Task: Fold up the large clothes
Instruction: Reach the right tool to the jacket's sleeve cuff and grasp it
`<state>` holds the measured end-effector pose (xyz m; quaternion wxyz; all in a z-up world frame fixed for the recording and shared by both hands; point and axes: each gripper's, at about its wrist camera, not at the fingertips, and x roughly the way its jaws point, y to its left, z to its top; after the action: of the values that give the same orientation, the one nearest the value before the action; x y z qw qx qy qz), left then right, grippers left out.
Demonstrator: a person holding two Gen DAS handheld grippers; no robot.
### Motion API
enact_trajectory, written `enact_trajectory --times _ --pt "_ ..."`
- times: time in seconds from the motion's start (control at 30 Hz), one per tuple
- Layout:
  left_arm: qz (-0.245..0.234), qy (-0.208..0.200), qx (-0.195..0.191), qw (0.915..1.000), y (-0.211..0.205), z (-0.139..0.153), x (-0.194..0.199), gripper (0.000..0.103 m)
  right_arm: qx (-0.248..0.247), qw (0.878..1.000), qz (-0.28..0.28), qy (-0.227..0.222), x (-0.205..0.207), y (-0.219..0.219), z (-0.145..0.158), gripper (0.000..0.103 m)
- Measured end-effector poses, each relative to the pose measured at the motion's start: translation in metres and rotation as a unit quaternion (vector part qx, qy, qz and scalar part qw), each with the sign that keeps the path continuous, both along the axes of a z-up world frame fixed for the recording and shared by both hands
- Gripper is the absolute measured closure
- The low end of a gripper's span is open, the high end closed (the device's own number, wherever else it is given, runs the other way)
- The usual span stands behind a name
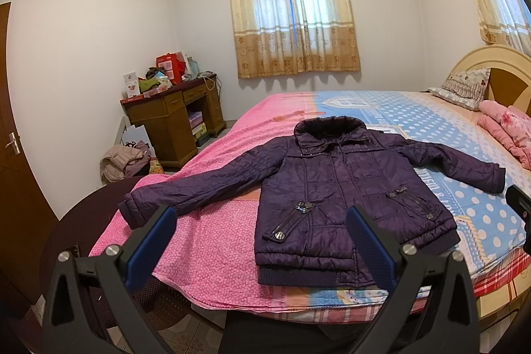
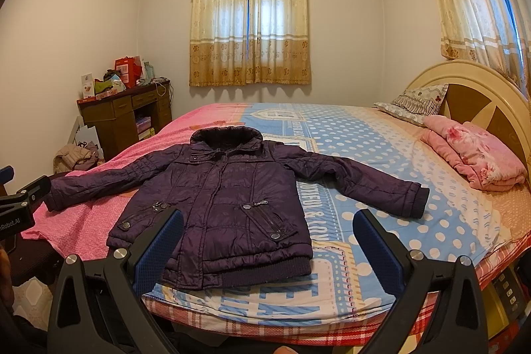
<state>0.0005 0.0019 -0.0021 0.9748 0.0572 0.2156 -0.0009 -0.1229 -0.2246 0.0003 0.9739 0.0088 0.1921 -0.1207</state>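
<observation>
The purple quilted jacket (image 1: 335, 188) lies flat, front up, sleeves spread, on the bed (image 1: 415, 121). The left gripper (image 1: 262, 221) and right gripper (image 2: 268, 228) are both spread wide and empty, clear of the fabric.

**Colours on the bed**

Dark purple quilted jacket (image 2: 219, 204). Under it, pink speckled cover (image 1: 212, 247) and blue white-dotted sheet (image 2: 381, 161). Beyond jacket: pink floral quilt (image 2: 478, 161), beige flower-patterned curtains (image 2: 250, 19), brown desk (image 1: 172, 121).

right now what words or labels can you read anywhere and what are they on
"nRobot.AI", cut off at the frame edge, on the left gripper.
"TIFUL & LOV", partly covered by the jacket, on the bed sheet.
Print on the boxes on the desk is too small to read.
</observation>
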Motion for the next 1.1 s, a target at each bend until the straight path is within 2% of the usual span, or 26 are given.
enact_trajectory --times 0.17,0.23,0.3,0.37,0.53,0.67,0.73,0.83,0.93,1.1 --pt "-0.003 0.002 -0.001 1.0000 -0.002 -0.002 0.000 0.000 0.005 1.000 0.006 -0.002 0.000 0.000 0.000 0.001" --pt "-0.022 0.018 -0.010 0.9995 -0.004 -0.007 0.004 0.000 0.018 1.000 0.020 -0.006 0.002 -0.002 -0.002 0.001" --pt "-0.040 0.039 -0.017 0.9983 -0.006 -0.015 0.011 0.000 0.053 0.998 0.042 0.002 0.008 -0.011 -0.008 0.001" --pt "-0.050 0.052 -0.012 0.9973 -0.008 -0.025 0.019 0.000 0.095 0.993 0.066 0.035 0.023 -0.022 -0.021 0.001" --pt "-0.059 0.072 -0.008 0.9957 -0.012 -0.044 0.047 0.000 0.114 0.992 0.027 0.047 0.047 -0.061 -0.060 0.001" --pt "-0.064 0.089 0.001 0.9940 -0.021 -0.057 0.078 0.000 0.093 0.991 -0.030 0.088 0.069 -0.105 -0.087 0.001" --pt "-0.072 0.085 0.018 0.9937 -0.030 -0.061 0.093 0.000 0.106 0.986 -0.059 0.116 0.081 -0.135 -0.098 0.001" --pt "-0.084 0.071 0.046 0.9929 -0.044 -0.063 0.117 0.000 0.182 0.970 -0.108 0.122 0.093 -0.204 -0.115 0.001" --pt "-0.091 0.062 0.056 0.9924 -0.053 -0.062 0.142 0.000 0.221 0.955 -0.171 0.099 0.098 -0.267 -0.122 0.001" --pt "-0.097 0.045 0.060 0.9925 -0.067 -0.065 0.192 0.000 0.281 0.931 -0.226 0.053 0.098 -0.343 -0.123 0.001"
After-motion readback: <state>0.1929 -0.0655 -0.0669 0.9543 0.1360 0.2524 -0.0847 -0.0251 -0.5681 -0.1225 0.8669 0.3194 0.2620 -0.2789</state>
